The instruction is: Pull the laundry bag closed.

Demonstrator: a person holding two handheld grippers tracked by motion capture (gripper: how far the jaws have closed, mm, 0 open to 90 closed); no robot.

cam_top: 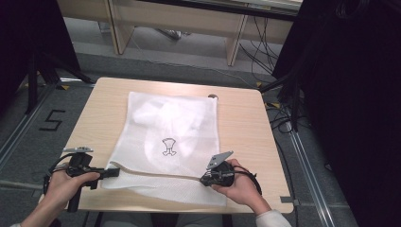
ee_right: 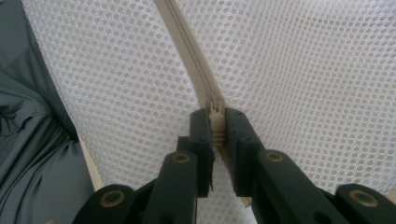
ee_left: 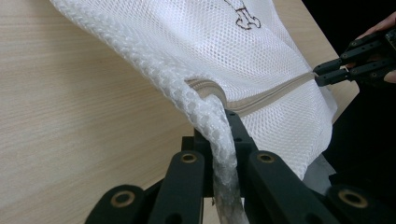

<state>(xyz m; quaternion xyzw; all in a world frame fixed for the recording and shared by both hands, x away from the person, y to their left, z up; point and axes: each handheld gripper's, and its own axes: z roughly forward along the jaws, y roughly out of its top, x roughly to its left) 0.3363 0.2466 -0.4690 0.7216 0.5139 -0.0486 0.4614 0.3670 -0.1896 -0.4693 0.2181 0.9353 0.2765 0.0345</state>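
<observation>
Left tool [ee_left: 219, 123]: jaws closed on the thick white woven edge of a mesh bag [ee_left: 243, 60], at the bag's near left corner, just where the beige zipper [ee_left: 271, 95] begins. The bag's edge rises in a curved fold out of the jaws, lifted off the counter [ee_left: 70, 107]. In the high view this tool [cam_top: 112, 172] sits at the near left of the counter, held in the person's left hand [cam_top: 71, 182], with a grey plate on top.

Right tool [ee_right: 216, 119]: jaws nearly closed, pinched on the zipper pull [ee_right: 215, 105], with only a narrow gap between them. The zipper track [ee_right: 187, 46] runs away from the pull between two fields of white mesh. In the high view this tool [cam_top: 203, 178] is at the near right part of the bag, held in the right hand [cam_top: 241, 184]; the left gripper view shows it [ee_left: 322, 74] at the far end of the zipper line.

Mesh bag [cam_top: 170, 137]: white, flat on the light wooden counter [cam_top: 246, 123], long side running away from the person, zipper across the near end. A small dark printed figure [cam_top: 169, 146] marks its middle; a paler bulk shows through the mesh in the far half.

Surroundings: grey floor [cam_top: 42, 142] with a painted "5" [cam_top: 51, 120] at left, cables at right, grey fabric [ee_right: 32, 140] beside the bag in the right gripper view.
</observation>
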